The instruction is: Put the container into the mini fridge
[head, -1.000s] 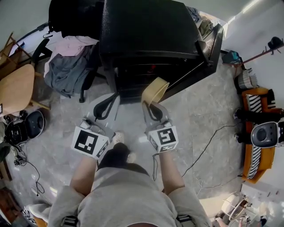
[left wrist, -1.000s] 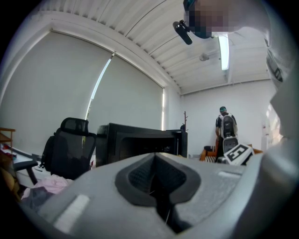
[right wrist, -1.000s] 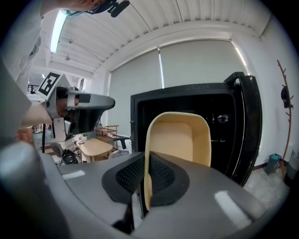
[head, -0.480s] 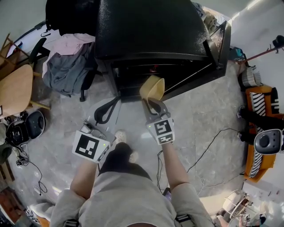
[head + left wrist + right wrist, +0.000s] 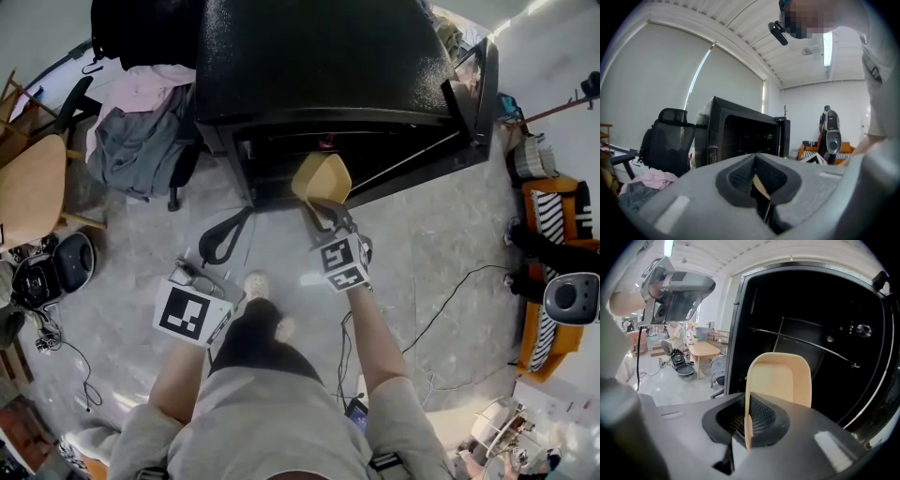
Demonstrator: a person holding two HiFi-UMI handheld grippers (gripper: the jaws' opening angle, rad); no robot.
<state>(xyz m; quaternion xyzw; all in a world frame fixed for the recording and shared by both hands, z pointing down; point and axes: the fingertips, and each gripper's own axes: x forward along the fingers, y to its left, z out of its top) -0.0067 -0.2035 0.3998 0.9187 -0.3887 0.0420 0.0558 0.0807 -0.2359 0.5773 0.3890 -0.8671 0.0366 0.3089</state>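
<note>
The right gripper (image 5: 325,211) is clamping the beige container (image 5: 322,178) by its rim at the open front of the mini fridge (image 5: 309,56) (door (image 5: 473,94) swung wide); the left gripper (image 5: 223,236) is hanging closed and empty, short of it.

The mini fridge (image 5: 309,56) is cut off by the head view's top edge. Its inside is too dark to tell what it holds, and a red spot (image 5: 325,142) there is too small to name. The lower end of the container (image 5: 780,378) is hidden between the jaws of the right gripper (image 5: 747,427). In the left gripper view, a tan sliver (image 5: 761,186) shows behind the meeting jaws of the left gripper (image 5: 757,180), but too little of it shows to tell what it is.
</note>
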